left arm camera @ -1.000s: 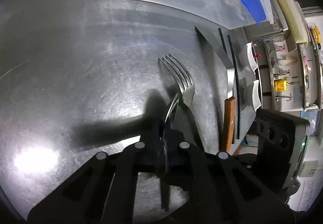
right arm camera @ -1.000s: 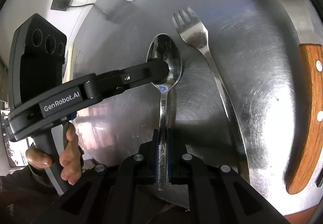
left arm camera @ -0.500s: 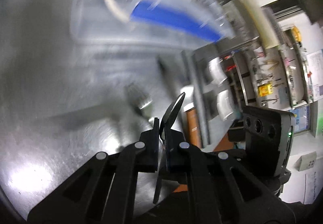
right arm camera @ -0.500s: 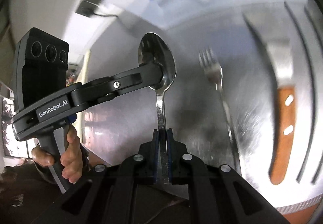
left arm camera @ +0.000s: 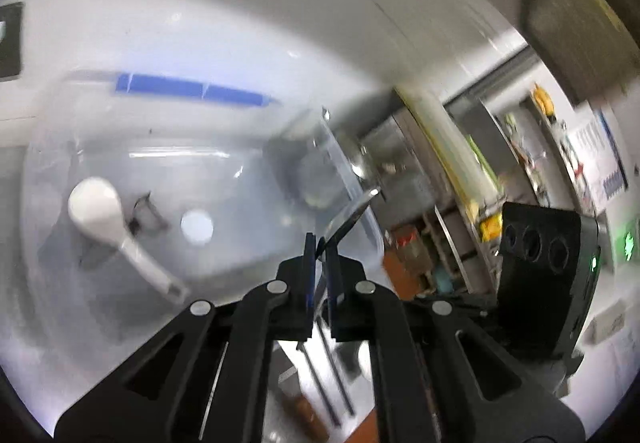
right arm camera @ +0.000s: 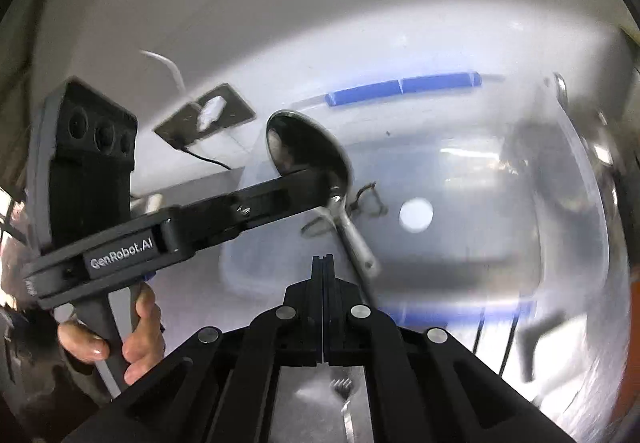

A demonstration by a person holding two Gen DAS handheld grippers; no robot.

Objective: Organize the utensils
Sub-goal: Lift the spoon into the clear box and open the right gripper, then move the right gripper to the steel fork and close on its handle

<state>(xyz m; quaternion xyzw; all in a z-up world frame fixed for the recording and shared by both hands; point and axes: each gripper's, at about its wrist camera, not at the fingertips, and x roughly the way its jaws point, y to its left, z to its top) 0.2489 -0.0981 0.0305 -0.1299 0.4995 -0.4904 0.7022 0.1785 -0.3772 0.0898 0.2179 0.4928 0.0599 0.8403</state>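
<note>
A metal spoon hangs in the air in front of a clear plastic box. My left gripper is shut on its bowl, and its handle slants down to the right, free. In the left wrist view the left gripper shows the spoon edge-on between its pads. My right gripper is shut with nothing in it, just left of the spoon's handle. A white spoon lies inside the clear box.
A fork lies on the steel table below the right gripper, and two dark rods lie nearby. A blue strip marks the box's far rim. Shelves with clutter stand at the right. A hand grips the left gripper's handle.
Both grippers rose from the table with the spoon and swung toward the clear box. The right gripper let go of the spoon's handle and shut empty; the left still grips the bowl.
</note>
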